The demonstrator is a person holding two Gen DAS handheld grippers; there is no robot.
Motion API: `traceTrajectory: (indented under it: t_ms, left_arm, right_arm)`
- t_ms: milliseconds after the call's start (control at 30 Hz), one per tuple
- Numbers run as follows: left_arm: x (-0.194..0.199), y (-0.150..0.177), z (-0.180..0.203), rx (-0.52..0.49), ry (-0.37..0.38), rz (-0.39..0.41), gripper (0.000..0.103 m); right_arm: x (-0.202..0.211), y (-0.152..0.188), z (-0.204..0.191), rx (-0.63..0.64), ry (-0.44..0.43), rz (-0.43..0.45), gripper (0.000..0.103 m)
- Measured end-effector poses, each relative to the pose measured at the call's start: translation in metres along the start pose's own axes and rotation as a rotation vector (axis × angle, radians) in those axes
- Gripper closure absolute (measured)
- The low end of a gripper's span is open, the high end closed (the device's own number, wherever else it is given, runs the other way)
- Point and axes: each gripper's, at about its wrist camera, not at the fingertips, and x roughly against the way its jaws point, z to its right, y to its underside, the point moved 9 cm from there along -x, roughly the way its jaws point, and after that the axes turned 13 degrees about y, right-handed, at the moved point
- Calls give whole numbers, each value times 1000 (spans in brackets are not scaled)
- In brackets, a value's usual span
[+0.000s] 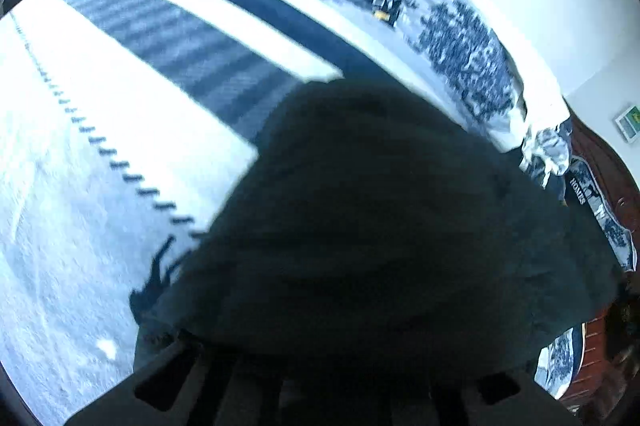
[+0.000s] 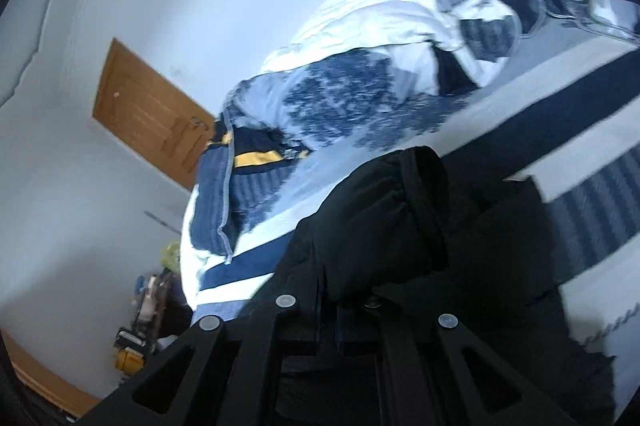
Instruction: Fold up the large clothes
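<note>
A large dark garment (image 1: 380, 218) hangs over the bed and fills the lower middle of the left wrist view. It drapes over my left gripper (image 1: 320, 358), so the fingertips are hidden; the jaws look closed on the cloth. In the right wrist view the same dark garment (image 2: 400, 209) is bunched, with a ribbed hem or cuff (image 2: 424, 197) folded over. My right gripper (image 2: 332, 306) is shut on this cloth at its lower edge.
The bed (image 1: 120, 129) has a white and blue striped cover. A crumpled blue-and-white duvet (image 2: 360, 81) and pillows (image 2: 224, 193) lie at its far side. A wooden door (image 2: 148, 109) is in the white wall. Clutter (image 2: 148, 306) stands on the floor beside the bed.
</note>
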Motion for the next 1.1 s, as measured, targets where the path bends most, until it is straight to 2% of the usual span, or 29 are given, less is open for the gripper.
traceTrajectory:
  t_ms: [133, 233, 300, 367, 433, 500, 533, 667, 700, 733, 767, 800, 833, 900, 933, 967, 1100]
  left_arm:
    - [-21, 7, -1, -67, -82, -60, 101]
    - [-19, 18, -5, -39, -85, -91, 101]
    - [-15, 21, -5, -52, -84, -95, 101]
    - [-18, 28, -10, -60, -80, -114, 101]
    - [-16, 29, -16, -57, -68, -116, 101]
    - [-12, 30, -18, -72, -75, -121, 101]
    - [-7, 31, -17, -79, -77, -118, 101]
    - [7, 44, -17, -137, -98, -131, 100]
    - [15, 50, -18, -162, -111, -130, 99]
    - [21, 53, -18, -179, -120, -127, 95]
    - [25, 55, -17, -190, -122, -124, 91]
    - [37, 63, -17, -201, -112, -113, 75]
    - [48, 69, -16, -209, -107, -100, 52]
    - [83, 82, -17, -227, -118, -28, 30]
    - [99, 87, -18, -236, -137, 11, 24]
    - [120, 96, -18, -249, -164, 46, 24]
    - [188, 136, -16, -249, -167, 79, 24]
  right_arm:
    - [-22, 19, 51, -14, 117, -33, 98]
    - [-47, 50, 93, -97, 211, -149, 98]
    - [-36, 59, 98, -137, 170, -138, 98]
    - [-34, 66, 106, -86, 251, -130, 98]
    - [-53, 79, 121, -85, 274, -198, 97]
    - [-66, 86, 137, -197, 230, -263, 96]
    - [-65, 84, 138, -217, 222, -264, 95]
    - [-53, 80, 129, -115, 268, -247, 85]
    - [-48, 81, 127, -106, 260, -251, 75]
    - [-38, 84, 123, -94, 245, -252, 57]
    - [-25, 86, 121, -83, 235, -237, 45]
    - [-12, 87, 119, -70, 227, -211, 28]
    - [6, 87, 116, -50, 213, -179, 26]
    - [35, 93, 116, -25, 176, -163, 26]
    - [51, 98, 118, -28, 152, -161, 26]
    - [67, 105, 120, -29, 126, -164, 26]
    - [122, 133, 125, -18, 76, -163, 26]
